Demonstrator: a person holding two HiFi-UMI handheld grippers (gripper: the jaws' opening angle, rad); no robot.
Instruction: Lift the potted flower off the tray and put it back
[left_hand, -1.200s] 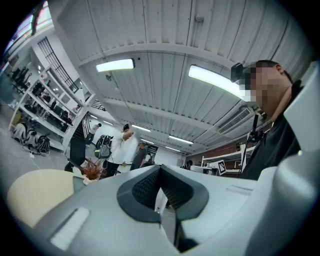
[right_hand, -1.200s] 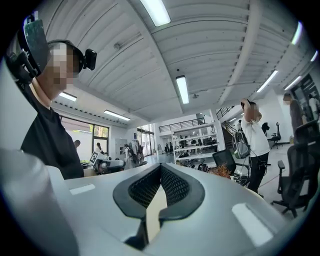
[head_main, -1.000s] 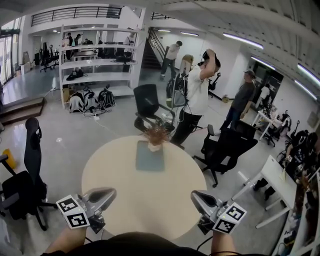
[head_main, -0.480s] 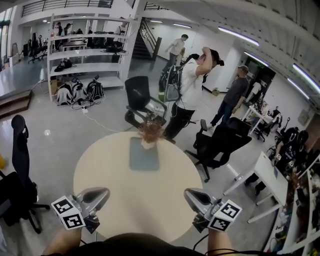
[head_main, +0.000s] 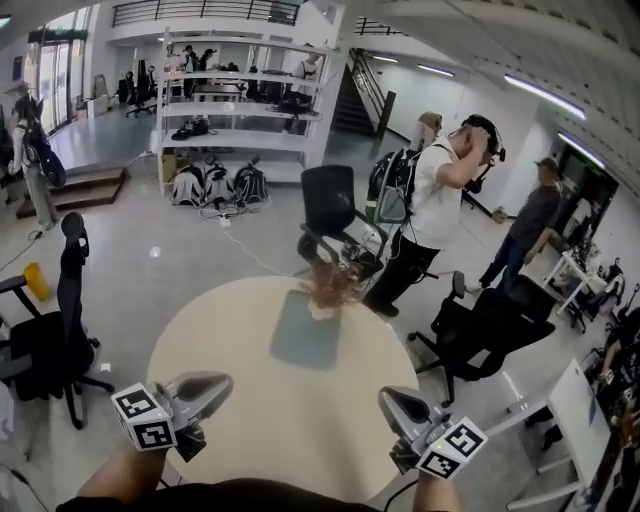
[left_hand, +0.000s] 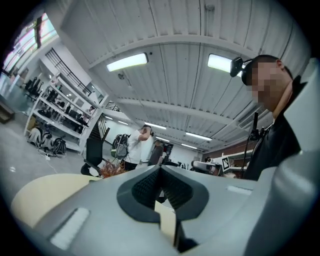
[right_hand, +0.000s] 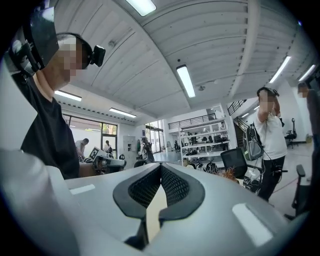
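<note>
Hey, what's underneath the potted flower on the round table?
The potted flower stands on the far end of a grey-blue tray, which lies on the round table. The patch of tray directly beneath the pot is covered.

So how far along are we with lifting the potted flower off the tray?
Apparently not started. The potted flower stands at the far end of the tray. Nothing is in hand: left gripper and right gripper are shut, empty, by the near edge of the table. Left: grasp, lift, put back.

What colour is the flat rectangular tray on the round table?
The flat rectangular tray is dull grey-blue; the head view shows it best.
</note>
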